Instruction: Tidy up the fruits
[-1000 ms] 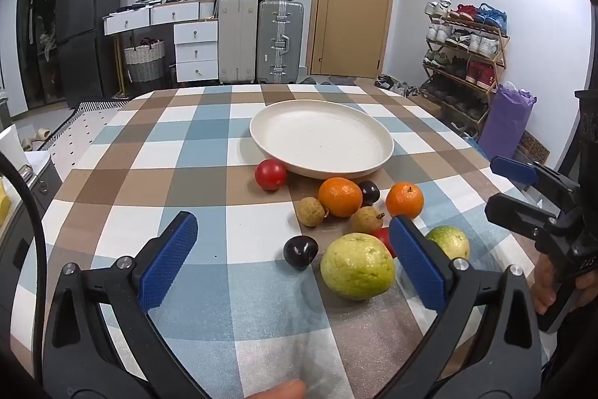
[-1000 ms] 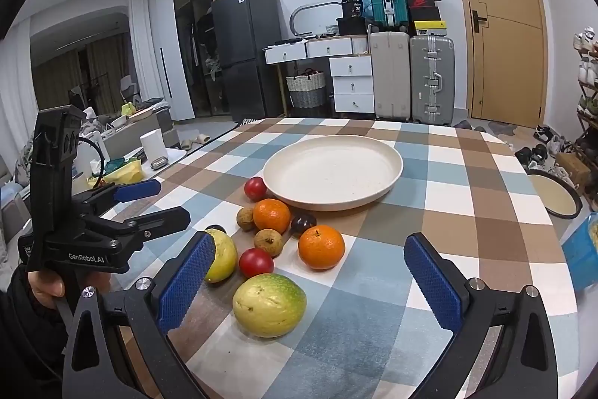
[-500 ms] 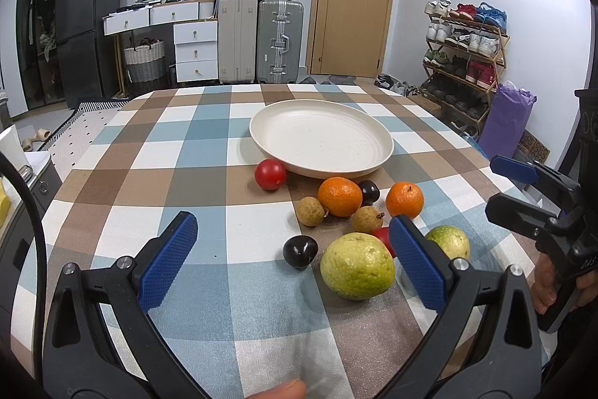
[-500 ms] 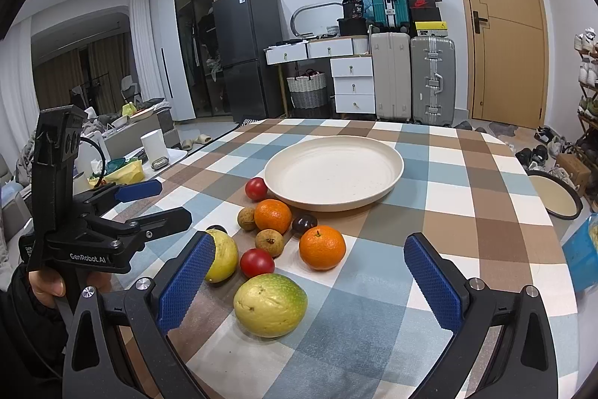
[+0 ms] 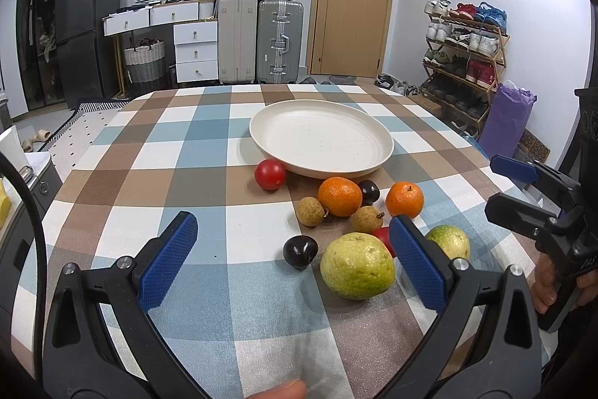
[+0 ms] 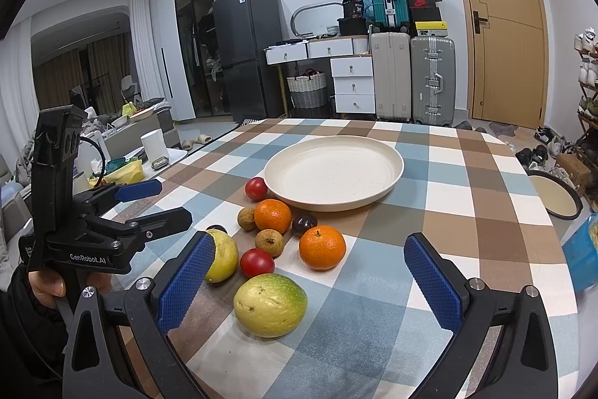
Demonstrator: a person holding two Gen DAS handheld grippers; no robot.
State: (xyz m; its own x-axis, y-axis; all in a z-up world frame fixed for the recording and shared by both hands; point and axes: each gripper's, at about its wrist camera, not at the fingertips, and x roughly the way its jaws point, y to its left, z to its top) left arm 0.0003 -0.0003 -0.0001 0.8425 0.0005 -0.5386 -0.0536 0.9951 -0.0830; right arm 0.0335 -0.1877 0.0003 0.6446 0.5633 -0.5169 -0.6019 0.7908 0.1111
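Observation:
An empty cream plate (image 5: 321, 141) (image 6: 333, 172) sits mid-table on the checked cloth. In front of it lie loose fruits: a red tomato (image 5: 270, 174), two oranges (image 5: 339, 196) (image 5: 404, 200), two brown longans (image 5: 310, 211), dark plums (image 5: 300, 251), a second tomato (image 6: 256, 262) and two green-yellow guavas (image 5: 357, 270) (image 6: 270, 304). My left gripper (image 5: 295, 257) is open and empty, above the near table edge, just short of the plum and guava. My right gripper (image 6: 310, 277) is open and empty, with the other guava between its pads.
The table's right edge drops to a shoe rack (image 5: 465, 55) and purple bag (image 5: 506, 122). Suitcases (image 5: 280, 40), drawers and a door stand behind the table. A side table with a white cup (image 6: 154, 146) lies left. A round tray (image 6: 555, 195) sits on the floor at the right.

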